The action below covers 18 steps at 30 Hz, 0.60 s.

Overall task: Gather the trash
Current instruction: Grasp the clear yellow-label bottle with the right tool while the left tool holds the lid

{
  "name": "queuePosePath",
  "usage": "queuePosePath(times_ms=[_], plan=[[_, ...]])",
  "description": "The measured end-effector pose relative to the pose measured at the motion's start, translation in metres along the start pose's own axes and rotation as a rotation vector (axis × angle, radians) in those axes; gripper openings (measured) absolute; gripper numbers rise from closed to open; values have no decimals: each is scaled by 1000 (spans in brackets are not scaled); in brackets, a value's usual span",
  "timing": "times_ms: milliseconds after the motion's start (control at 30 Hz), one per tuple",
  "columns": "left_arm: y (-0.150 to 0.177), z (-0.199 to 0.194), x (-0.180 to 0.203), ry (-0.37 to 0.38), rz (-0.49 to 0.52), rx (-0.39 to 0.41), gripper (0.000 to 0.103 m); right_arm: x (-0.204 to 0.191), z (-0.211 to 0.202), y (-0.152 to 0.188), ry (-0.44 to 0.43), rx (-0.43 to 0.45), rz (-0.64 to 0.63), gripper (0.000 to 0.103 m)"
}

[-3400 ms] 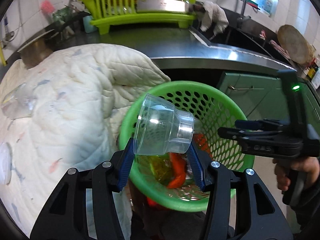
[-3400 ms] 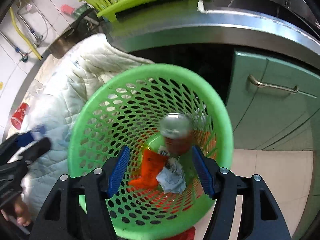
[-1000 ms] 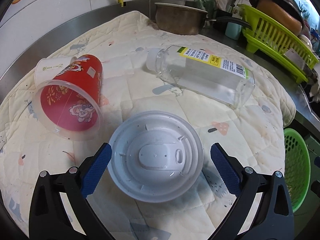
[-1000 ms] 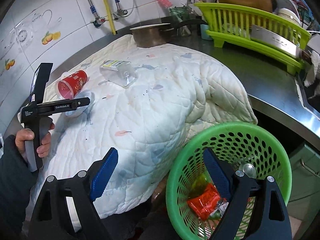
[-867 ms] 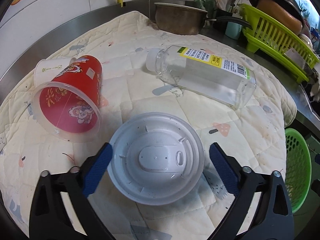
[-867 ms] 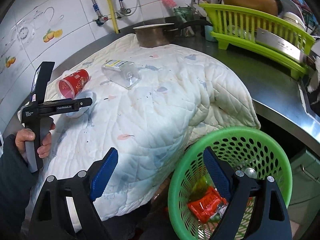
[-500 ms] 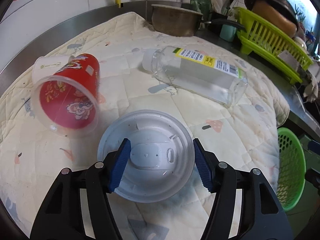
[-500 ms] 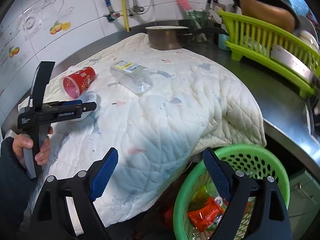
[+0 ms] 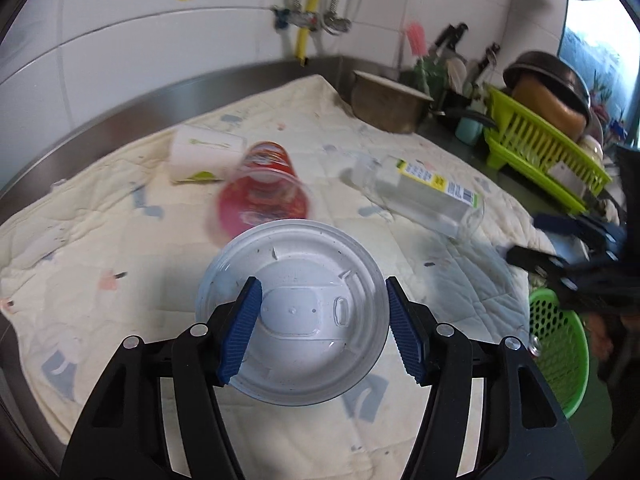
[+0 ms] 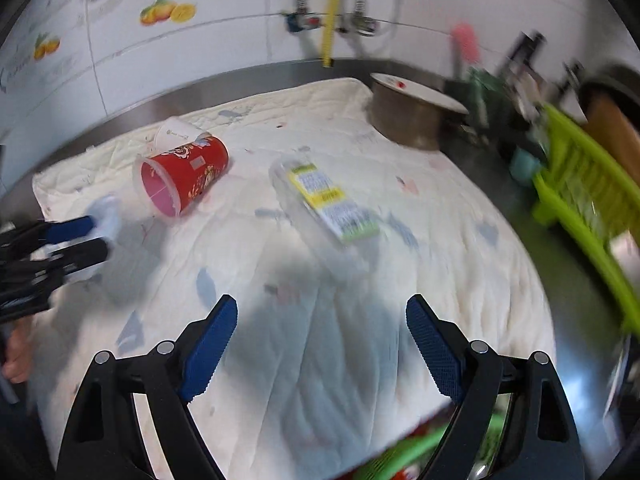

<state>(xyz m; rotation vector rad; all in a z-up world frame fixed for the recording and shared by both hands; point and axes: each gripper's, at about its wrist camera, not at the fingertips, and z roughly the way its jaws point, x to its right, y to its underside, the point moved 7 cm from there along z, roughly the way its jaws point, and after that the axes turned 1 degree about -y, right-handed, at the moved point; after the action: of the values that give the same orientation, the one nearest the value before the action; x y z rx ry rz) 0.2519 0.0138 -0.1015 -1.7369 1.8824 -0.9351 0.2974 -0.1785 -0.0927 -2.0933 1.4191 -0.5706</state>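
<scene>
The left gripper point(image 9: 322, 322) has its jaws closed partway on a clear plastic lid point(image 9: 292, 312); the blue pads press on the lid's two sides, and the lid is held above the quilt point(image 9: 120, 240) that covers the surface. In the right wrist view the lid shows only as a pale blur at the left gripper's tips.

The right gripper point(image 10: 320, 340) has its jaws wide apart with nothing between them, over bare quilt near its front edge. A hand point(image 10: 18, 354) shows at the left edge of that view, below the left gripper.

Just beyond the lid a red cup point(image 9: 262, 196) lies on its side, mouth toward the camera. Touching or just behind it lies a white cup point(image 9: 206, 154), also on its side. To the right, apart from the cups, a clear bottle point(image 9: 420, 196) with a yellow-green label lies on the quilt.

At the right, below the edge of the surface, stands a green basket point(image 9: 560, 344); the right gripper shows dark and blurred in front of it in the left wrist view.

Farther back a metal pot point(image 9: 390, 104) sits at the quilt's far corner. A lime dish rack point(image 9: 544, 148) stands to its right. Behind it all is a white tiled wall point(image 9: 120, 60) with pipes and a yellow hose point(image 9: 310, 12).
</scene>
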Motion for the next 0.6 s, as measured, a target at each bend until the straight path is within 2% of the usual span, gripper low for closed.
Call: queuePosePath(times_ms=[233, 400, 600], plan=[[1, -8, -21, 2, -34, 19, 62, -13, 53, -49, 23, -71, -140, 83], [2, -7, -28, 15, -50, 25, 61, -10, 91, -60, 45, -150, -192, 82], [6, -6, -30, 45, -70, 29, 61, -9, 120, -64, 57, -215, -223, 76]])
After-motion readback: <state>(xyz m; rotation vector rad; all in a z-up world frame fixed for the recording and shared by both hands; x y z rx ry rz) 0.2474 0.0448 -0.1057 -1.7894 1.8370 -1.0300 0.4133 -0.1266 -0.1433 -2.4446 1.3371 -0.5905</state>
